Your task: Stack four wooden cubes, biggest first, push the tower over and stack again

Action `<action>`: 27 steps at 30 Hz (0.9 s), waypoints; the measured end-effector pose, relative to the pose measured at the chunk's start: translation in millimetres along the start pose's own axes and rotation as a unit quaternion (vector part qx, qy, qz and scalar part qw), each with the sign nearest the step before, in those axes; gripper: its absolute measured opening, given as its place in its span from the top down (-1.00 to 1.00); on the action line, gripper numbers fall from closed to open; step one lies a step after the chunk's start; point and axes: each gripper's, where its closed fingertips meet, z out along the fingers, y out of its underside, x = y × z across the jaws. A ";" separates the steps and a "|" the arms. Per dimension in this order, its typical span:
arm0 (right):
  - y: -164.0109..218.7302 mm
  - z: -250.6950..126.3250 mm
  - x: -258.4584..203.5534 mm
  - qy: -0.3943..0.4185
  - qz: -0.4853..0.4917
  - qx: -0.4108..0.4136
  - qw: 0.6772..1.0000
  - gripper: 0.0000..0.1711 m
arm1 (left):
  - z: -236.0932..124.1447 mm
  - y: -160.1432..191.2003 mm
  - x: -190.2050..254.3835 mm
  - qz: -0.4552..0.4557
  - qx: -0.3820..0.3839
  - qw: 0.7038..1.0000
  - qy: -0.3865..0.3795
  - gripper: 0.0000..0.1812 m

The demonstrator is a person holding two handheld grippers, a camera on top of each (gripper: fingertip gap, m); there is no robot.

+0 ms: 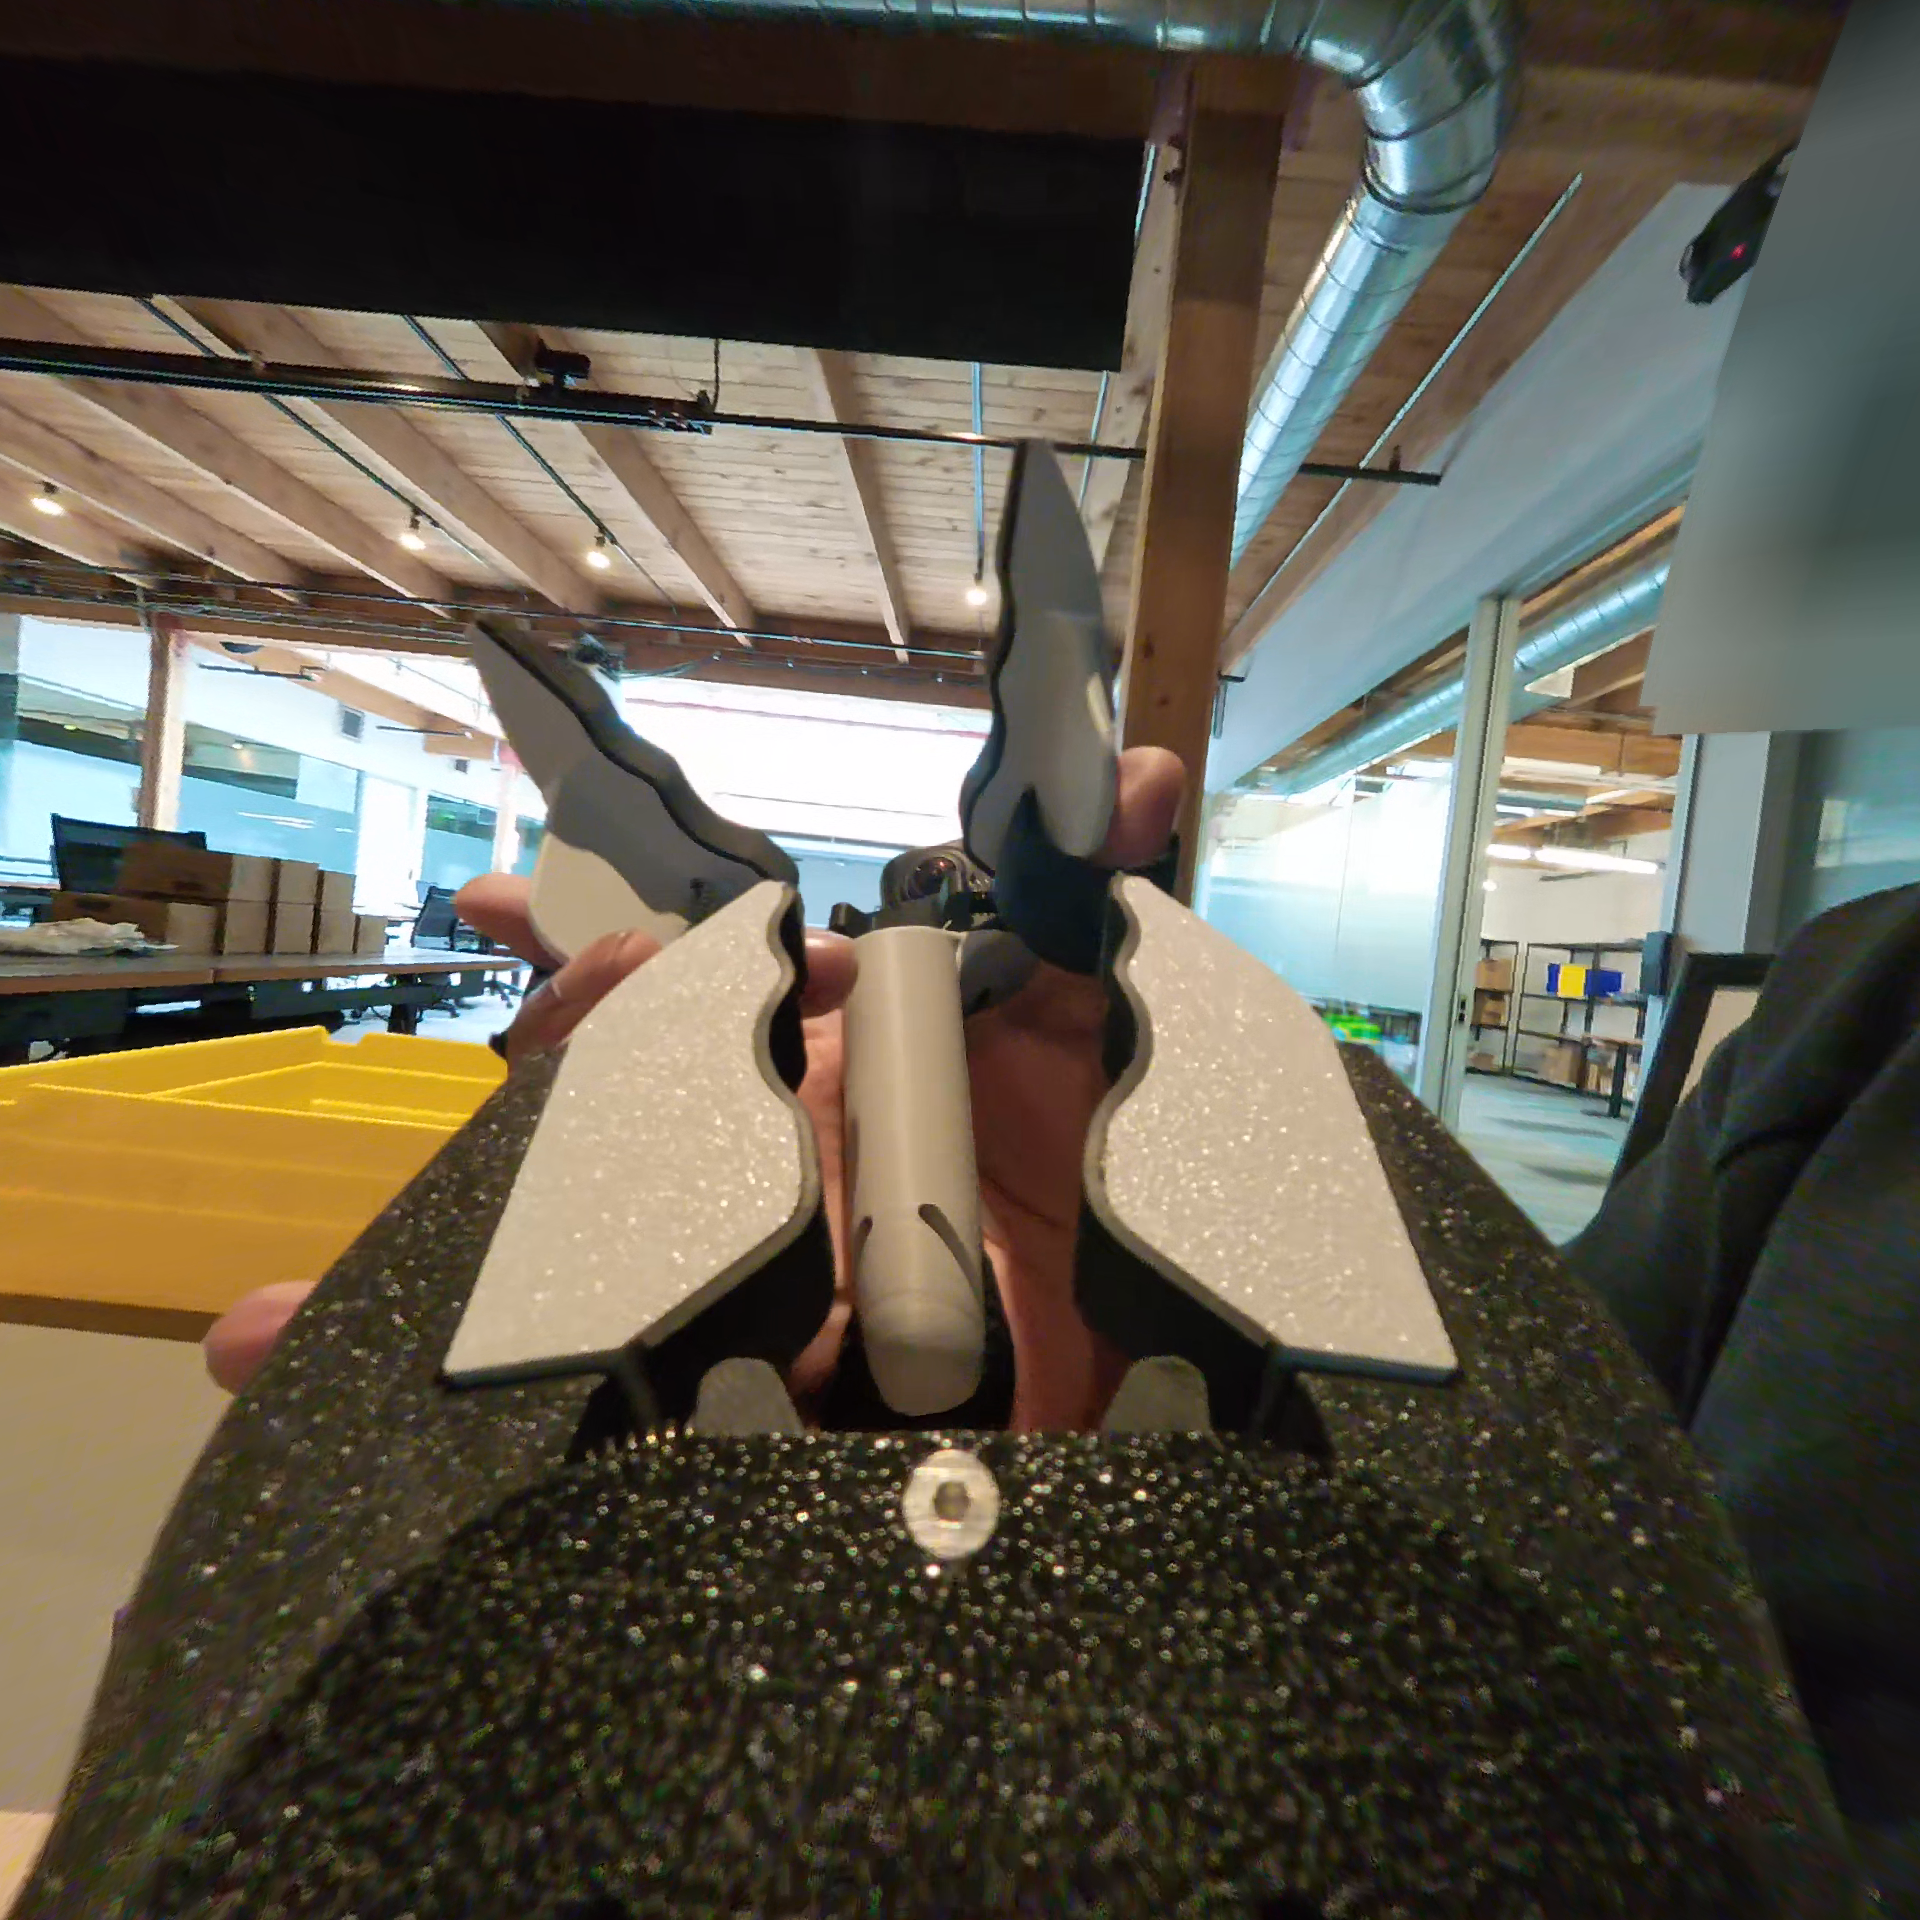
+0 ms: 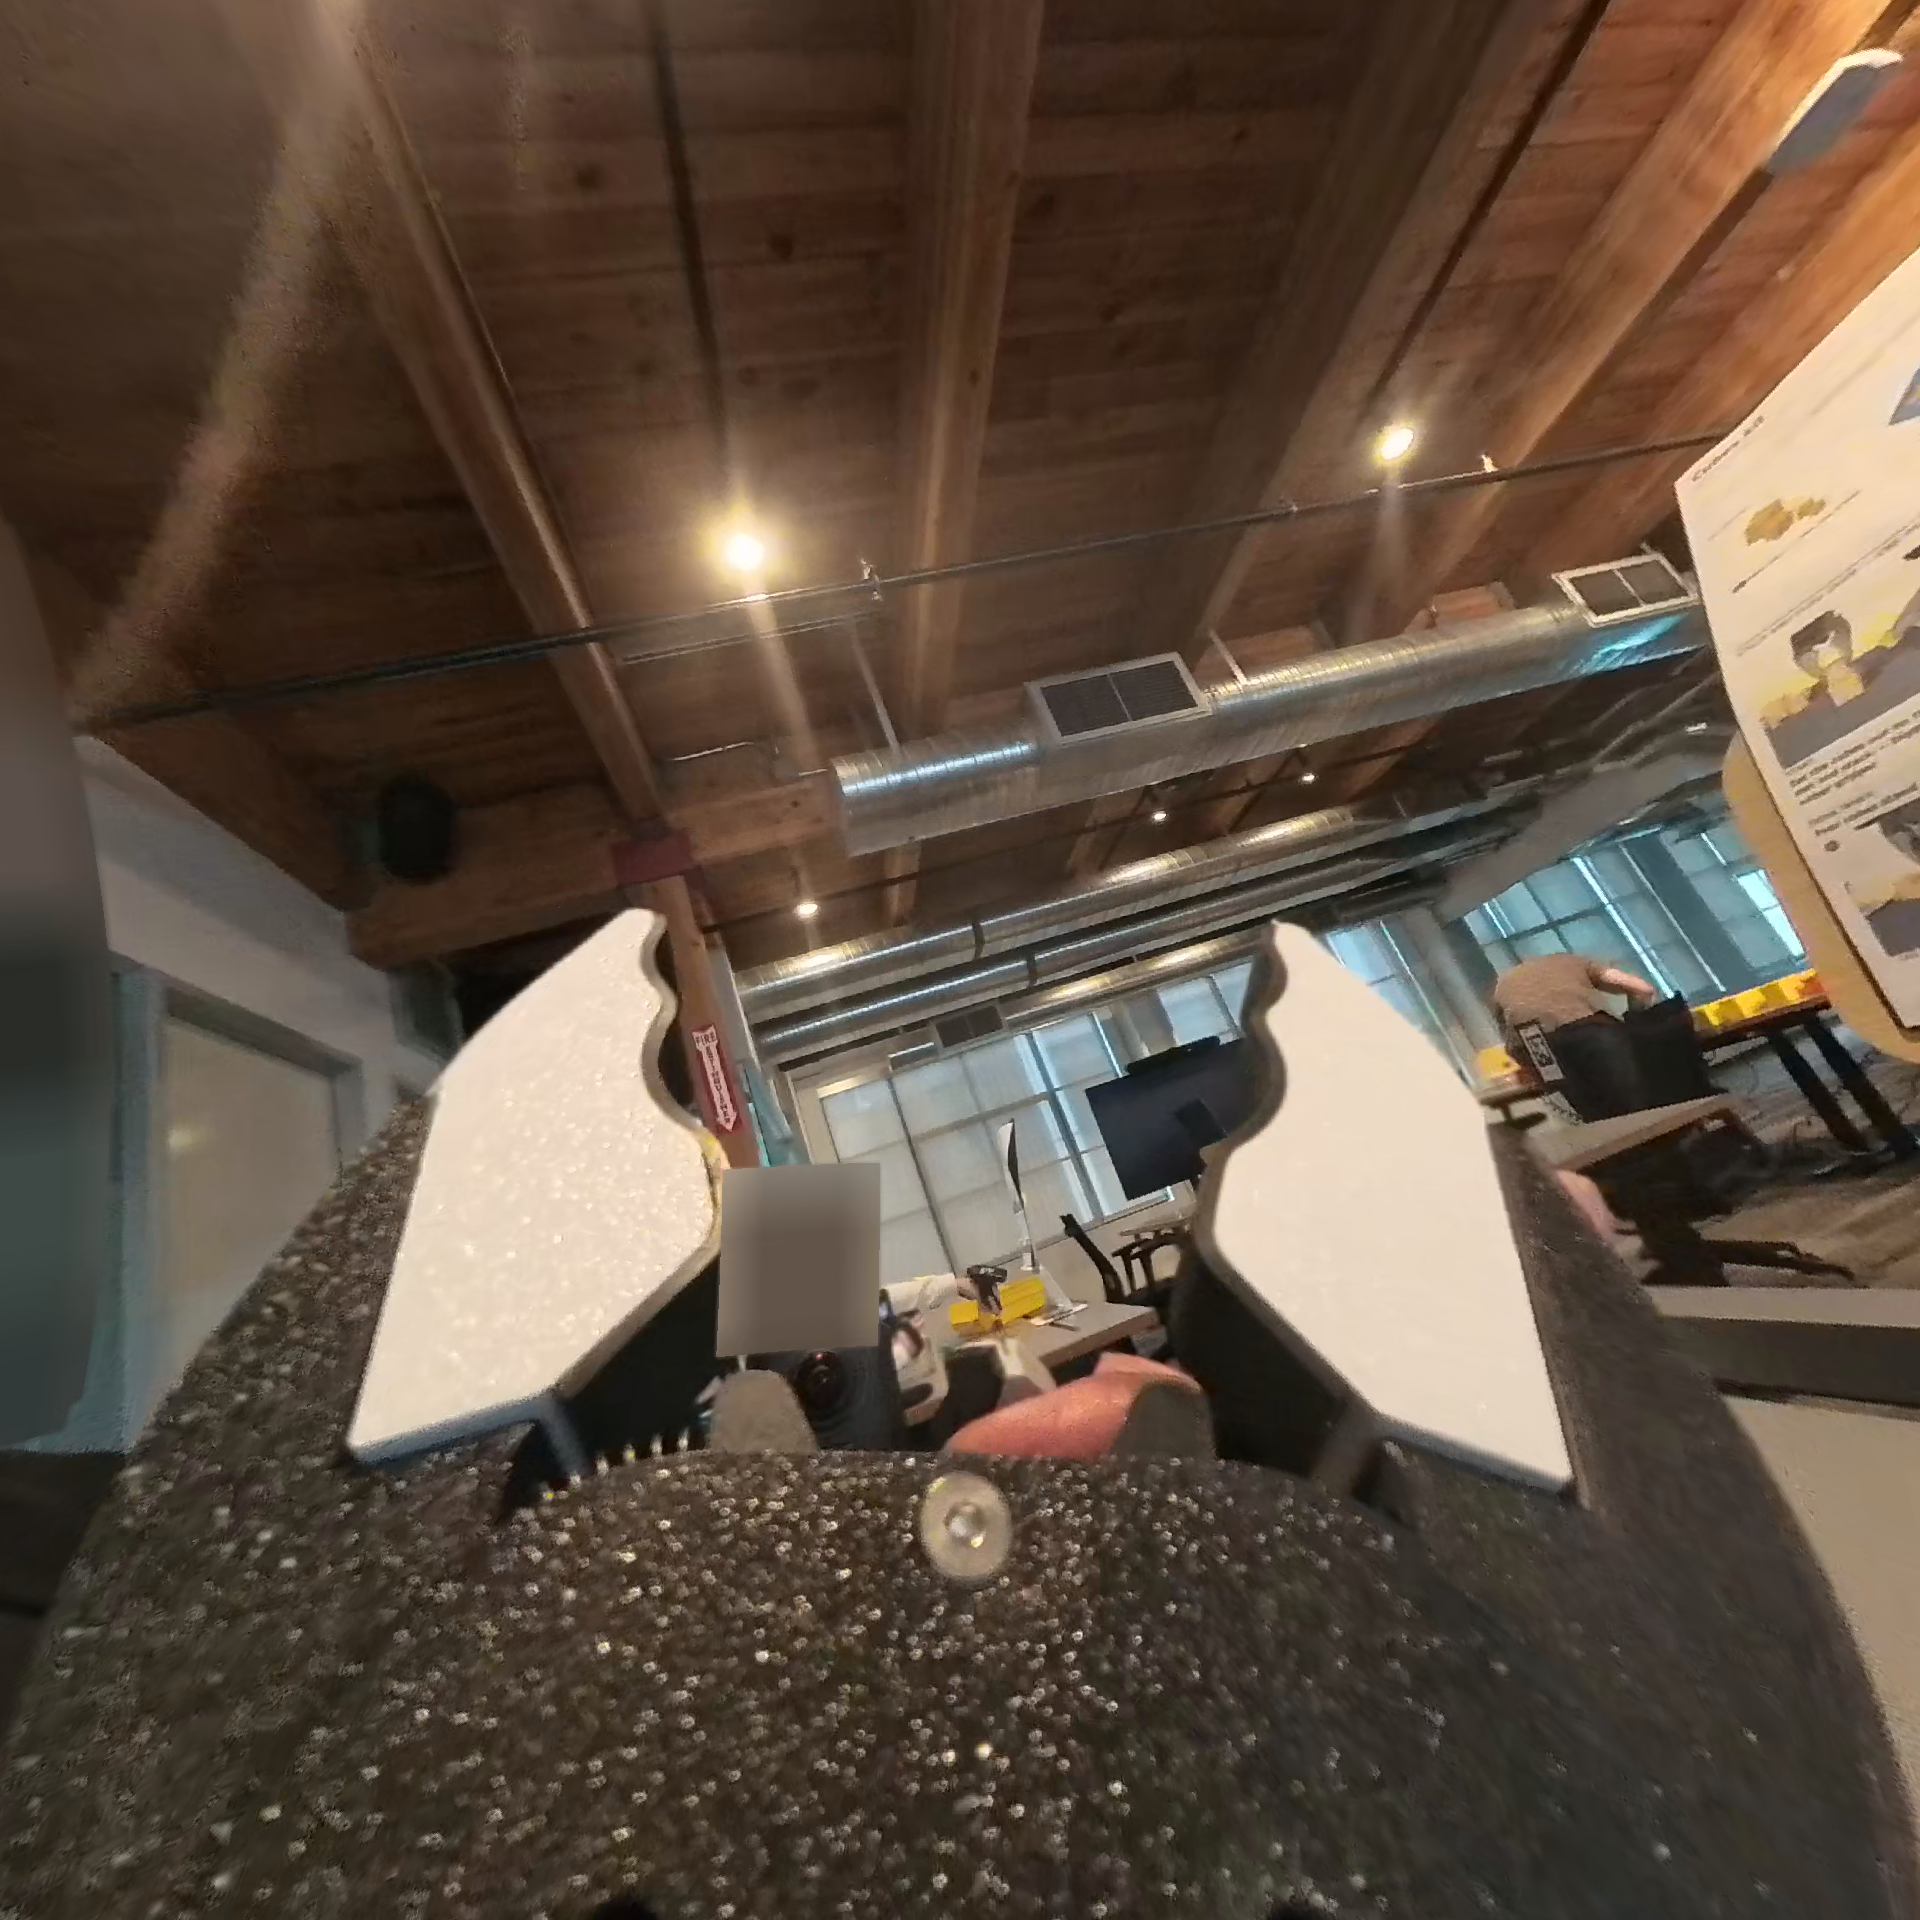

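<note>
Both grippers tilted up toward the ceiling; no wooden cubes in either view, so their place cannot be told.

Left gripper (image 1: 956, 925): fingers spread apart, nothing between them. Just beyond, at 12 o'clock, the right gripper (image 1: 831, 665) faces back, held in a hand (image 1: 997, 1122) with its grey handle (image 1: 914, 1164) filling the gap between the left fingers. Its own fingers also stand apart, one at 11 o'clock, one at 1 o'clock.

Right gripper (image 2: 961, 997): fingers wide apart, empty; open air ahead to the beams.

Surroundings: yellow tray (image 1: 208, 1143) at 9 o'clock in the left view, cut off by the gripper body. Wooden post (image 1: 1205, 520) at 1 o'clock, silver duct (image 1: 1382, 260) above it. Dark sleeve (image 1: 1787, 1299) at 3 o'clock, close to the gripper.

Right view: printed sheet (image 2: 1808, 665) at 3 o'clock, cut by the frame edge; monitor (image 2: 1164, 1132) and far tables low between the fingers. A person (image 2: 1558, 987) sits far off at 3 o'clock. Table surface under the grippers is hidden.
</note>
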 end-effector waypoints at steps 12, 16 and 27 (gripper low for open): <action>3.5 5.8 -25.6 -0.031 0.033 -0.035 0.998 -0.34 | -3.2 -7.9 16.2 -0.077 0.021 0.994 0.075 0.46; 5.9 9.7 -33.7 -0.042 0.021 -0.048 0.998 -0.34 | -4.4 -10.5 18.5 -0.092 0.025 0.992 0.088 0.46; -26.3 -21.6 27.5 0.001 -0.236 -0.128 0.963 -0.12 | -45.6 -74.1 -56.6 0.152 -0.036 0.984 -0.086 0.35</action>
